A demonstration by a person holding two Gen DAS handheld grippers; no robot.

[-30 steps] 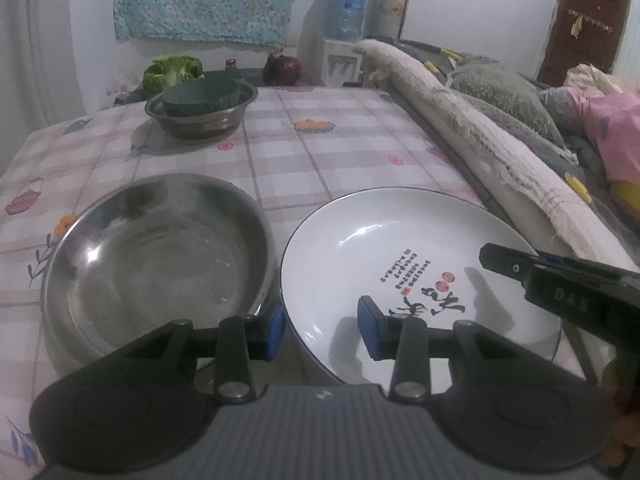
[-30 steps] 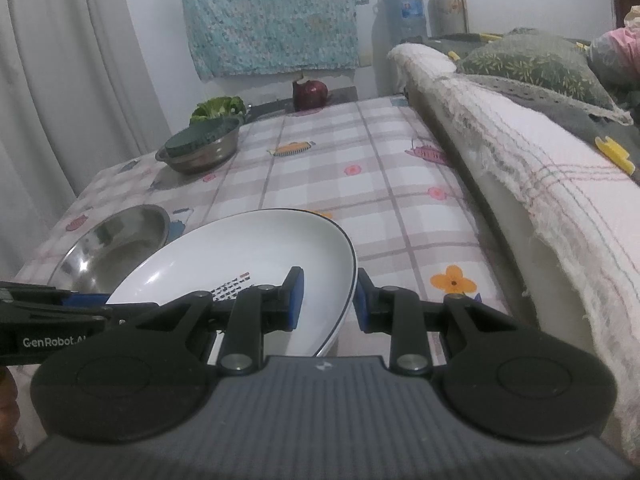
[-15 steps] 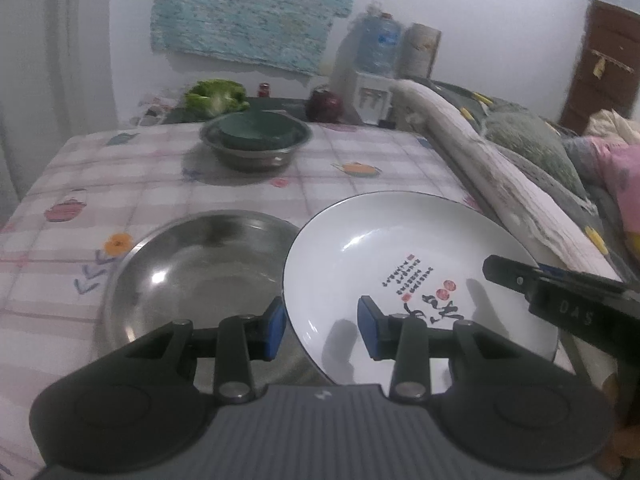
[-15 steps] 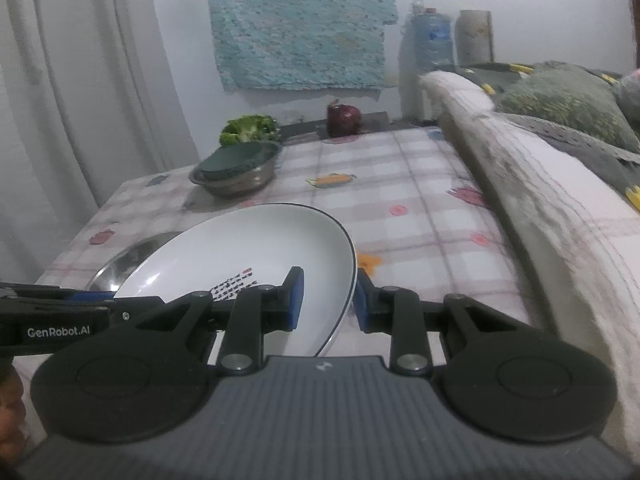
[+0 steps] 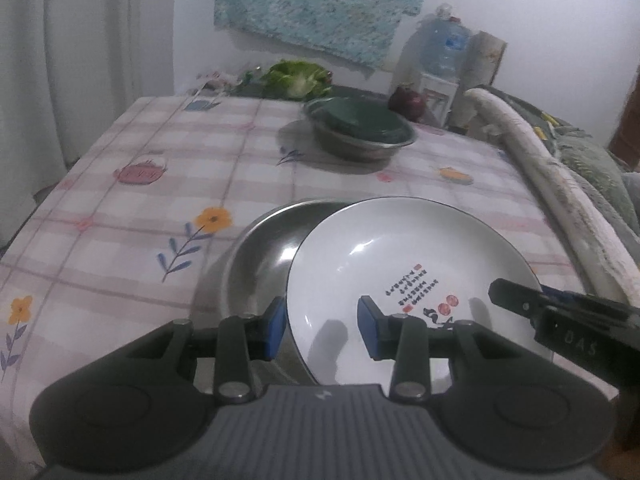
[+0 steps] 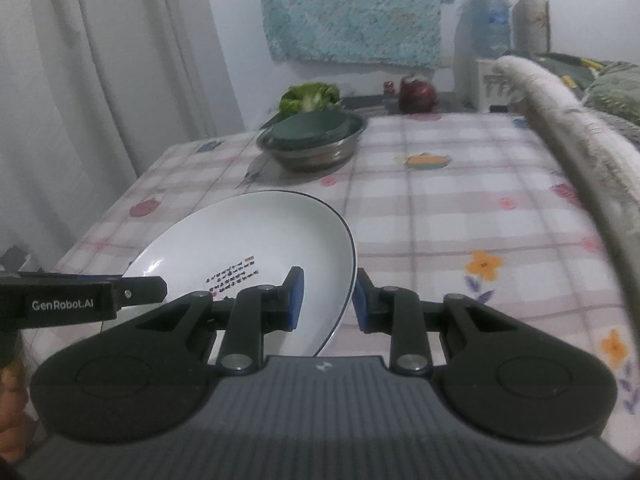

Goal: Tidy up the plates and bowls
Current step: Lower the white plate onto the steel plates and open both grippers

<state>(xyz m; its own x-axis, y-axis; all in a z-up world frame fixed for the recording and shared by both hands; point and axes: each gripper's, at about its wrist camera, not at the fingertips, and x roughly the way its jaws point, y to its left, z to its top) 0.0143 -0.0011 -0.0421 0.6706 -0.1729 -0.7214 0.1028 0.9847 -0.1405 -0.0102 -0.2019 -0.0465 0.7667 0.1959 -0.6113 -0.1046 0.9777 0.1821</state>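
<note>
White plate tilted, left edge low over steel bowl

The left gripper is tilted downward, its blue-padded jaws closed on the near left rim of the white plate, one pad set inside the rim and one outside. The right gripper is likewise pitched downward and is clamped on the plate's right rim. Each gripper's black finger is seen in the other's view.
</note>
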